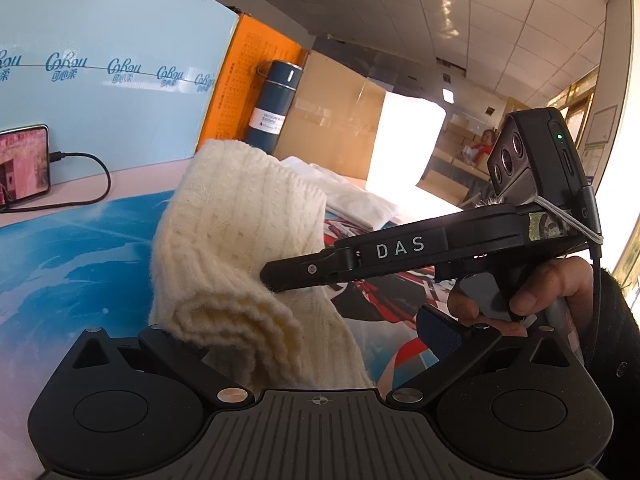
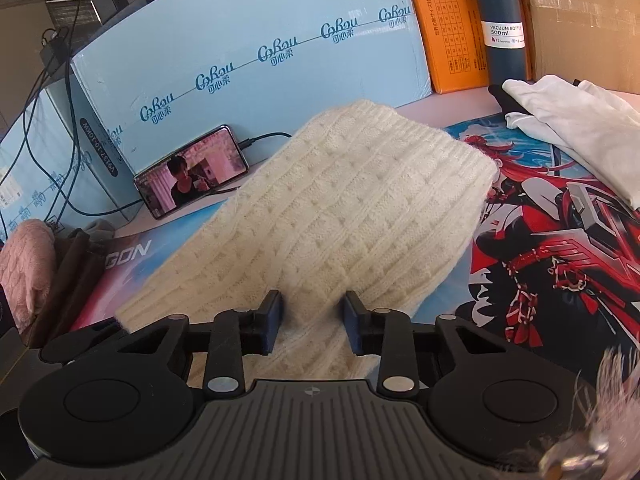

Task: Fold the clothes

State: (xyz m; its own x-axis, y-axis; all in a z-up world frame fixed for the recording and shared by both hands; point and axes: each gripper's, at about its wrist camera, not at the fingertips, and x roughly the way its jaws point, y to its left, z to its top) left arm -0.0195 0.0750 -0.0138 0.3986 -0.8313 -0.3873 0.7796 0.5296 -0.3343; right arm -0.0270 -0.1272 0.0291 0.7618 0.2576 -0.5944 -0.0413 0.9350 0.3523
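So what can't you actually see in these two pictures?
- Left tongs: in the left view the knit hides one finger, so the grip is unclear.
- Knit's near end: right view, hidden under the right tongs.
- White cloth: cut off by the right view's edge.

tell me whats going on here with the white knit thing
A person with a gripper in each hand is folding a cream knit sweater over a printed desk mat. The right gripper is pinching the knit from the side, its fingers close together on the fabric. The left gripper stands wide open with bunched knit lying between its fingers. Other white clothes lie at the mat's far side, and a phone leans on a blue box.
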